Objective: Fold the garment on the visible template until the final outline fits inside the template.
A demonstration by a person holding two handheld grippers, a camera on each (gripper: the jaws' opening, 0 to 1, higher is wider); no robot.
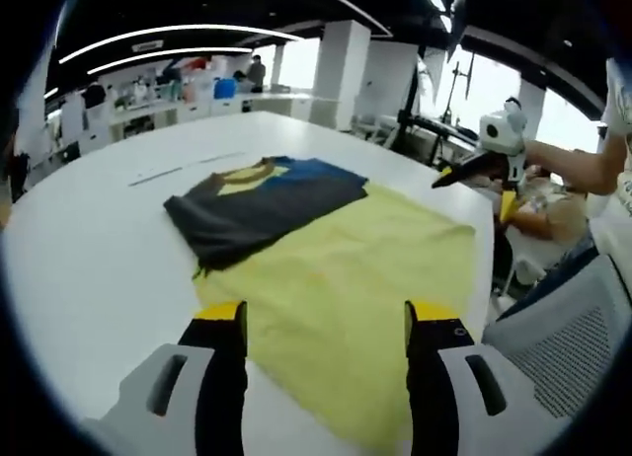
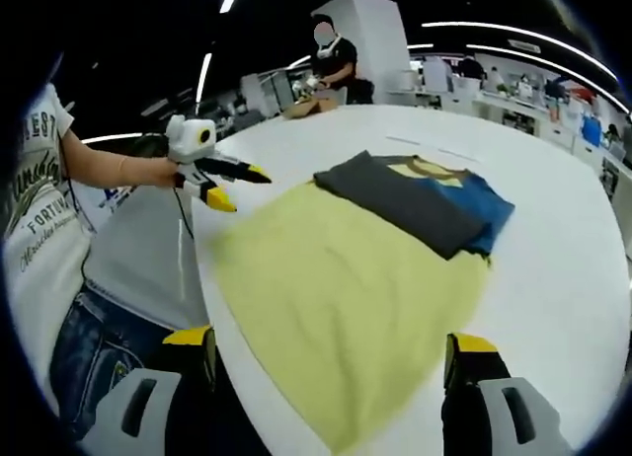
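From the left gripper view I see the garment (image 1: 341, 264) spread on the white table (image 1: 89, 249): a wide yellow part lies flat toward me, and its dark grey, blue and yellow part (image 1: 267, 204) is folded over at the far end, resting on the yellow. My left gripper (image 1: 326, 313) has its jaws standing wide apart with nothing between them, their yellow tips just above the near edge of the yellow cloth. At the right of this view the right gripper (image 1: 479, 175) is held up in a hand off the table's edge, clear of the cloth (its jaws look spread, empty). In the right gripper view the right gripper (image 2: 331, 342) is likewise wide open and empty, its tips on either side of the yellow cloth's near corner. The left gripper (image 2: 229, 185) shows there too, held by the person's hand (image 2: 163, 170) beside the garment's edge, jaws parted. I cannot make out a template outline on the table
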